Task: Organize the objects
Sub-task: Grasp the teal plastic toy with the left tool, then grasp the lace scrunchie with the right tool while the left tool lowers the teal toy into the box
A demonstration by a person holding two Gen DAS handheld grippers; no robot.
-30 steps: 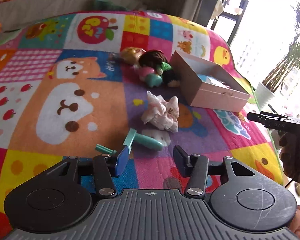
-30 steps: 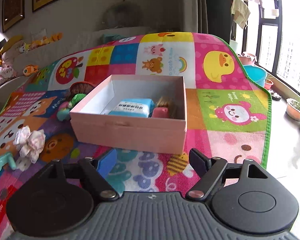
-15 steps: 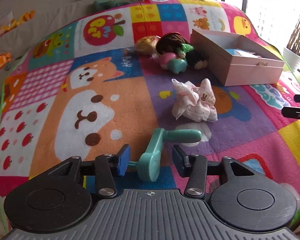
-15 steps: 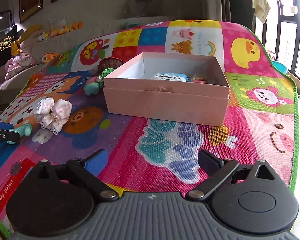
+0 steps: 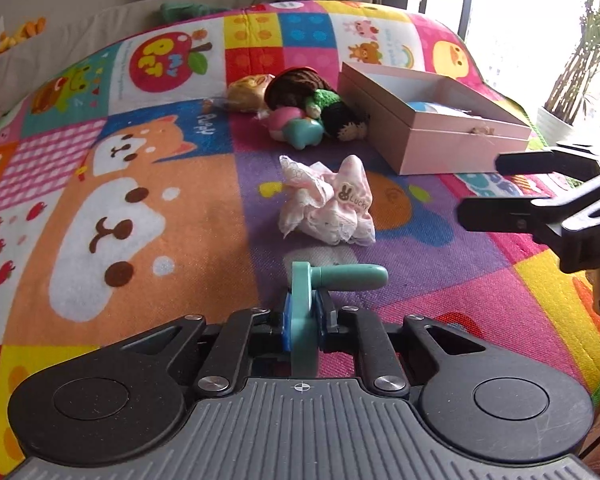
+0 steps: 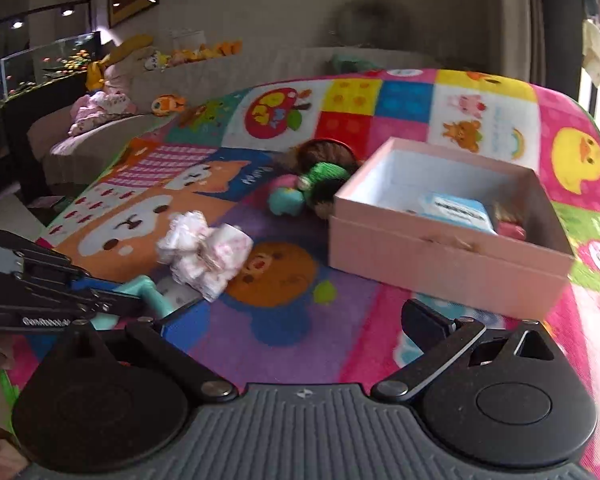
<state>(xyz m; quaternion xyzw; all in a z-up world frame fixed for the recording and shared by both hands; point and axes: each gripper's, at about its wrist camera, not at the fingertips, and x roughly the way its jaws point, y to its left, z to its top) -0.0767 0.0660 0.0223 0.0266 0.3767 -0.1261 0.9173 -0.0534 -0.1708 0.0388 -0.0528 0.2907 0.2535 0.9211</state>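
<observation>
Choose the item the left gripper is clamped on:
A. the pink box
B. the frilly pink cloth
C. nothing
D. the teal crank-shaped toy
D: the left gripper has its pads closed on the teal crank-shaped toy, while the frilly pink cloth lies apart on the mat.

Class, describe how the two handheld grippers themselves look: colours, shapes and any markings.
Both are matt black. The left gripper has two round side housings, silver screws, slim linked finger arms, a blue pad on one finger, and a ribbed grey base with a small crosshair mark. The right gripper has the same build. Seen from the right wrist view, the left gripper's side carries white lettering, too blurred to read surely.
</observation>
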